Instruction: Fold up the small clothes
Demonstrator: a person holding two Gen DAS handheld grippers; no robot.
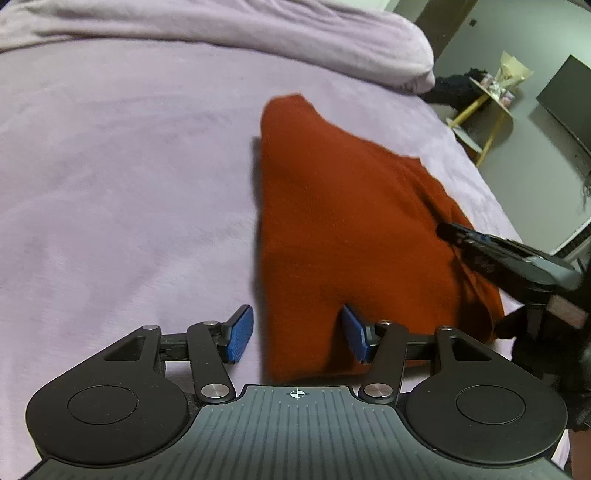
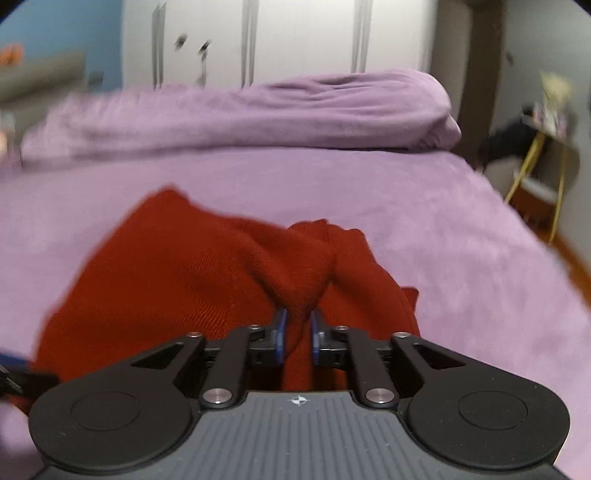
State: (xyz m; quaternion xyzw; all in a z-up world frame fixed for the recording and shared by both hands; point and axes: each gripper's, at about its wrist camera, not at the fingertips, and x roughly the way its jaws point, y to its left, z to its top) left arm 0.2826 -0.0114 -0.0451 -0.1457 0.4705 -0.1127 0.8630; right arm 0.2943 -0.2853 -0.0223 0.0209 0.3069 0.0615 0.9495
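Observation:
A rust-red knitted garment [image 1: 332, 221] lies on the lilac bed cover [image 1: 129, 184], its left edge folded straight and its right side rumpled. My left gripper [image 1: 298, 334] stands open at the garment's near left corner; the cloth's edge lies between the blue pads [image 1: 242, 334] without being pressed. In the right wrist view the red garment [image 2: 184, 277] is drawn up into a peak, and my right gripper [image 2: 298, 332] is shut on that bunched fold. The right gripper [image 1: 448, 230] also shows in the left wrist view, at the garment's right side.
A rolled lilac duvet [image 1: 258, 33] runs along the far side of the bed. Past the bed's right edge stand a small round side table with yellow legs [image 1: 487, 107] and a dark screen [image 1: 569, 96]. White wardrobe doors [image 2: 295, 37] rise behind the bed.

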